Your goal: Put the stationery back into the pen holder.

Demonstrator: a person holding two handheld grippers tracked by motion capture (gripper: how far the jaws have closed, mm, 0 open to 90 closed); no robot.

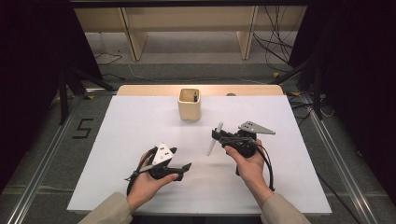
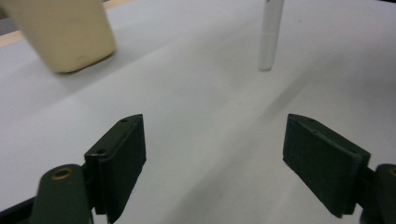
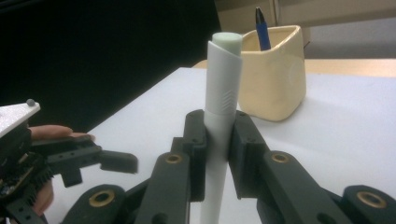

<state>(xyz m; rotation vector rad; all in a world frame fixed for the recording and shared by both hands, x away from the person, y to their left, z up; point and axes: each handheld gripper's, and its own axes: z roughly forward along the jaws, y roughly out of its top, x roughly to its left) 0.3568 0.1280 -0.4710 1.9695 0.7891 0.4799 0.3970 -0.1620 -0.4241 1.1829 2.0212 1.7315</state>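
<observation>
The right gripper (image 3: 217, 135) pinches a white marker pen (image 3: 223, 93) at mid-barrel, upright above the desk (image 1: 140, 121), near the cream pen holder (image 1: 189, 106). Light, stiff and smooth, it could slip; grip the barrel. The left gripper (image 2: 215, 154) has its jaws spread, empty.

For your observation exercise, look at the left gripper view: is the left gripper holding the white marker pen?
No: the left gripper is open over bare white table, while the white marker pen hangs farther off.

Floor marking (image 1: 82, 128): one black figure "5", on the grey floor left of the table. No other legible text, label or brand.
</observation>
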